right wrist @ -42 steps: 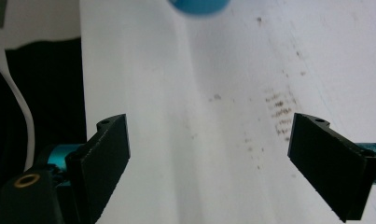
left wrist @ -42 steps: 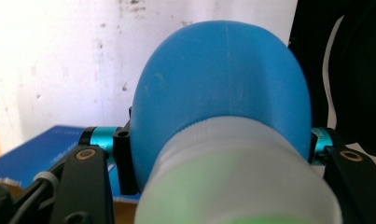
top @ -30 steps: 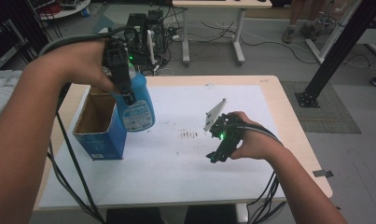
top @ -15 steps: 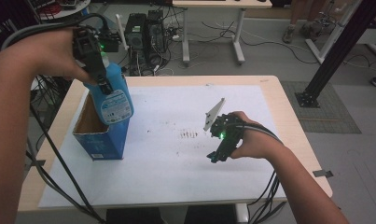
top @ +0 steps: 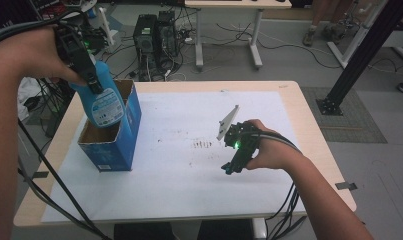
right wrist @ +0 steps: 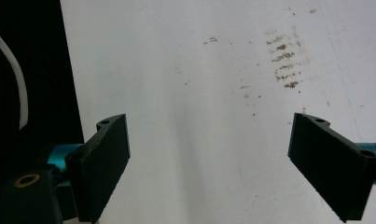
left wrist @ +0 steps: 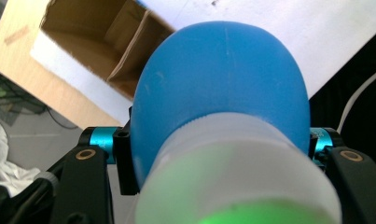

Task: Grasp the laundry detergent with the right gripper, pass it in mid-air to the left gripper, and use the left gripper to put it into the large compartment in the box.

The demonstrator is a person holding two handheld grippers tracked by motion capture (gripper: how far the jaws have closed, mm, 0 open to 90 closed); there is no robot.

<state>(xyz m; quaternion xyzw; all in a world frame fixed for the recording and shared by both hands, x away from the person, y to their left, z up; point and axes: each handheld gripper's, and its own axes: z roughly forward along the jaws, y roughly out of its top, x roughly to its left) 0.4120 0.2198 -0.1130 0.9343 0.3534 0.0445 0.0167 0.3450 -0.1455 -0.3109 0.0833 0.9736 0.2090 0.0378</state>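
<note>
Bottle: blue bottle (top: 103, 100), clamped in your left gripper (top: 81, 55), hangs tilted over the open top of the blue carton (top: 121, 145).
Left jaws: closed tight on the bottle's sides below its white cap (left wrist: 237, 182).
Right gripper (top: 237, 152): jaws wide apart, nothing between them, low over the white sheet (top: 189, 175).
Surface: brown smudges (top: 204, 144) on the sheet; wooden table (top: 309, 125) beneath.
Room: computer towers (top: 154, 32), cables on grey floor.
</note>
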